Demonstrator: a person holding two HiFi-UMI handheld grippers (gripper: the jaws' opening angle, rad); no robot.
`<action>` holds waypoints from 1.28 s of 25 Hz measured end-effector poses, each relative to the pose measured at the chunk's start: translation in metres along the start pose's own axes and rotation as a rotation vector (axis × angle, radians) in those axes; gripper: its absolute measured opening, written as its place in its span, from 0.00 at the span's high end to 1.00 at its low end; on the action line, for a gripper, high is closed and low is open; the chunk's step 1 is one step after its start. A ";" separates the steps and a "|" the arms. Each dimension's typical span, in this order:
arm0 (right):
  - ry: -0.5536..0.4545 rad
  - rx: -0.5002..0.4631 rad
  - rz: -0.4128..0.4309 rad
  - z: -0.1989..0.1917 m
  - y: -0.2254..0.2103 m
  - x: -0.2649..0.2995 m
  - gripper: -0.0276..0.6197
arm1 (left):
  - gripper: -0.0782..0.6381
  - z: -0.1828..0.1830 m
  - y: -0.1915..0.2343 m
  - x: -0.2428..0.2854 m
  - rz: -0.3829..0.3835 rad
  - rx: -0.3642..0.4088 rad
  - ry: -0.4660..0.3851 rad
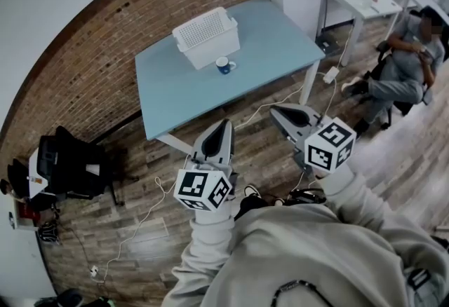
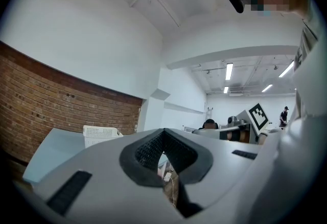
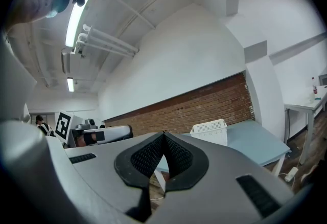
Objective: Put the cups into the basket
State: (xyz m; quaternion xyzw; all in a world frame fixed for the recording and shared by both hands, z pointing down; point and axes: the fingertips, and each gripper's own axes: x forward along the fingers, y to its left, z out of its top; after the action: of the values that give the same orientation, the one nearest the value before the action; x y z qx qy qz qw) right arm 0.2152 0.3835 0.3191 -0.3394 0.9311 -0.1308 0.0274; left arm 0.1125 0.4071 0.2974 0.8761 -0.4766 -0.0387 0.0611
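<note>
A blue cup [image 1: 224, 65] stands on the light blue table [image 1: 175, 92], just in front of the white slotted basket [image 1: 205, 36]. Both grippers hang over the floor short of the table's near edge, pointing toward it. My left gripper [image 1: 222, 125] is shut, tips together, with nothing in it. To its right, my right gripper [image 1: 278, 113] is also shut and empty. The left gripper view looks past the closed left gripper [image 2: 163, 132] to the basket [image 2: 102, 134]. In the right gripper view the right gripper [image 3: 163, 134] frames the basket [image 3: 210, 131] on the table [image 3: 255, 142]. Neither gripper view shows the cup.
A brick wall [image 1: 98, 53] runs behind the table. A person sits on a chair [image 1: 410, 53] at the right, near a white desk [image 1: 358, 4]. Dark equipment [image 1: 70, 162] stands at the left. Cables [image 1: 140, 221] trail over the wooden floor.
</note>
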 end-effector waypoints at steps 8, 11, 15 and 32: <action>0.031 0.006 -0.020 -0.003 -0.024 0.022 0.95 | 0.90 0.002 0.028 0.025 0.007 0.005 -0.006; 0.036 0.014 -0.027 -0.004 -0.037 0.042 0.95 | 0.90 0.001 0.044 0.041 -0.009 0.016 0.003; 0.057 0.011 -0.026 -0.001 -0.055 0.080 0.95 | 0.90 0.001 0.083 0.068 -0.004 -0.015 0.000; 0.090 0.013 -0.065 0.035 -0.118 0.259 0.95 | 0.90 0.017 0.266 0.164 0.034 -0.051 0.046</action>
State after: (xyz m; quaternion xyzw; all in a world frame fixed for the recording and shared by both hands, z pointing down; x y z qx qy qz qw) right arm 0.0952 0.1233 0.3265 -0.3629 0.9190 -0.1529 -0.0166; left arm -0.0215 0.1255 0.3169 0.8667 -0.4888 -0.0296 0.0947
